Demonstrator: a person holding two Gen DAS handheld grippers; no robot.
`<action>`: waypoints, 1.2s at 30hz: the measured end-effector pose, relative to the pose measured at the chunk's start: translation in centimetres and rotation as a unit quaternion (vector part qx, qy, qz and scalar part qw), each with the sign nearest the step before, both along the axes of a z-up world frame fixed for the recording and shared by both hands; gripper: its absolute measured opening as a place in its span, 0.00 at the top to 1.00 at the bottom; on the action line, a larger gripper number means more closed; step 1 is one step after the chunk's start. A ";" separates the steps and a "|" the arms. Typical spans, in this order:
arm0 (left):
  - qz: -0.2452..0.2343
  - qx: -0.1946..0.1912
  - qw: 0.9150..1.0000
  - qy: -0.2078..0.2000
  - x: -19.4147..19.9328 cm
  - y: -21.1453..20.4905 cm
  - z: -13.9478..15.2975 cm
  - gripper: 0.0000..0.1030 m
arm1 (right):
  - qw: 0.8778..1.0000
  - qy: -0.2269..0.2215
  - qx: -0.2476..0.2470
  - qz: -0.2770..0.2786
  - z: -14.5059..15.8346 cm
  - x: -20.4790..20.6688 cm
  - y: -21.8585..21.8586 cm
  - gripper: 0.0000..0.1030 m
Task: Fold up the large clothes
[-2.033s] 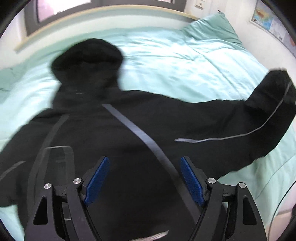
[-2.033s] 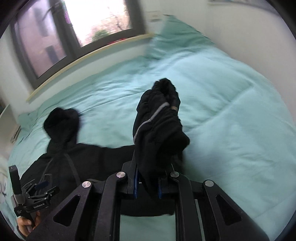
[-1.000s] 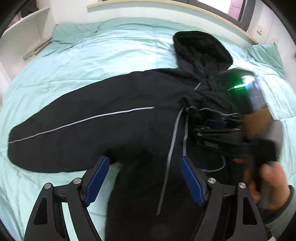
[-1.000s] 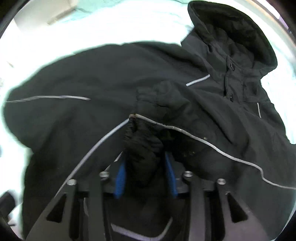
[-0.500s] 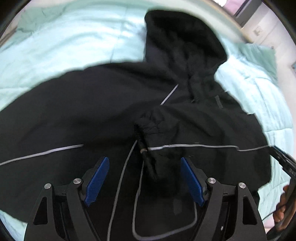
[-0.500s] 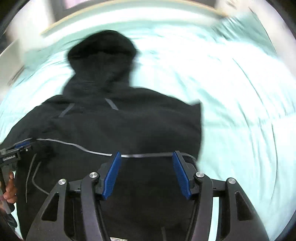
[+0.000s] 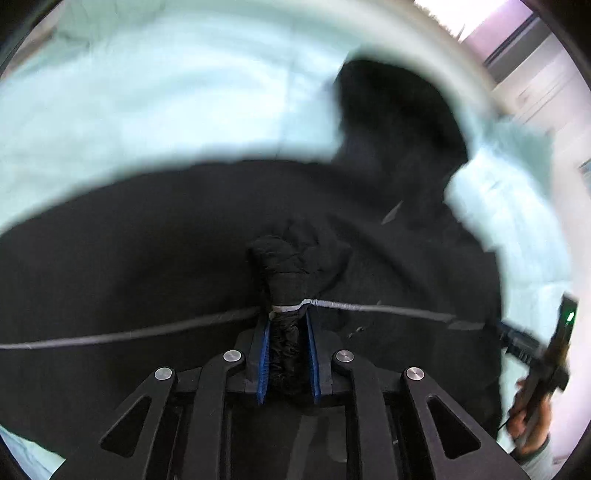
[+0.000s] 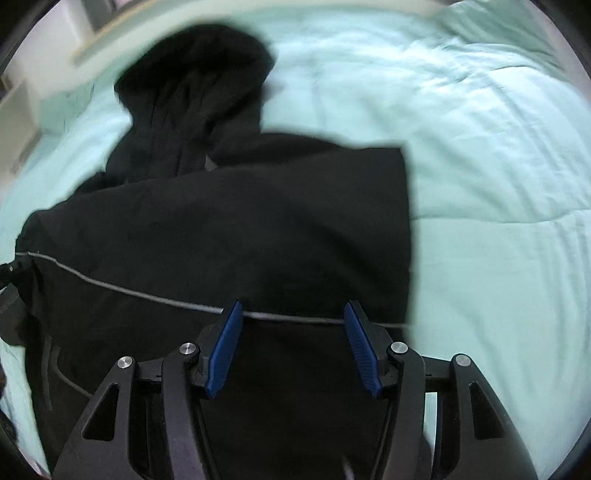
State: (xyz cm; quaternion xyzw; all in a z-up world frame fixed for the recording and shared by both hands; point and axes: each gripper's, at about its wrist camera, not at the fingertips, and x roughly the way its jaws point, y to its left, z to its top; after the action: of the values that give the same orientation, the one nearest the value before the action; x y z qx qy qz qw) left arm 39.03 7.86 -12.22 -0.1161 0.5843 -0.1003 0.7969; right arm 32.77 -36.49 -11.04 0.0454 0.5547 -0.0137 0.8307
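A black hooded jacket [image 7: 147, 240] lies spread on a pale green quilt, hood [image 7: 399, 122] away from me. One sleeve is folded across the body, its grey stripe [image 8: 147, 293] running sideways. My left gripper [image 7: 286, 325] points steeply down and its jaws are closing, the blue pads pressing on the bunched sleeve cuff [image 7: 291, 266]. My right gripper [image 8: 293, 308] stands open above the jacket [image 8: 258, 221] near its right folded edge, with nothing between the pads. A person's hand [image 7: 530, 428] holding it shows at the right of the left wrist view.
The quilt [image 8: 498, 184] stretches wide to the right of the jacket and beyond the hood [image 8: 192, 81]. A green pillow [image 8: 517, 22] lies at the far right corner. A window [image 7: 491, 22] and its sill run behind the bed.
My left gripper dropped toward the jacket and closed on the cuff of the folded-over sleeve. My right gripper let that sleeve go, opened, and moved to the jacket's right side.
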 end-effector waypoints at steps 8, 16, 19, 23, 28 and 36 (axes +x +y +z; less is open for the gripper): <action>0.002 0.028 0.998 -0.047 -3.6 -0.1 1.9 0.69 | 1.000 0.029 0.003 -0.006 -2.1 0.3 -0.2 0.42; -0.063 -0.005 0.994 -0.094 -3.8 -8.2 3.6 0.29 | 0.999 0.017 0.032 0.036 1.3 -3.9 3.6 0.40; -0.065 0.040 0.997 -0.006 -1.8 -11.1 -3.0 0.43 | 0.998 0.052 -0.013 0.036 -2.1 -3.6 5.2 0.39; -0.060 0.048 0.997 -0.026 -1.9 -11.3 -3.7 0.43 | 0.998 0.057 -0.015 0.029 -2.6 -3.3 5.2 0.39; -0.041 0.030 0.997 -0.051 -4.6 -8.9 -0.5 0.43 | 0.997 0.068 -0.018 0.031 -2.0 -2.9 5.1 0.39; 0.112 0.043 0.987 -0.108 -11.8 6.0 5.1 0.43 | 0.999 0.036 -0.014 0.031 -0.6 -3.5 6.7 0.39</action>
State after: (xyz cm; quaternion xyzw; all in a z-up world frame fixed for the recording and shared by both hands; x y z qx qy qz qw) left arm 27.21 13.82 -7.12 -0.1348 0.4822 0.0026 0.8656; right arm 29.24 -29.82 -11.69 0.0161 0.5855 0.0021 0.8105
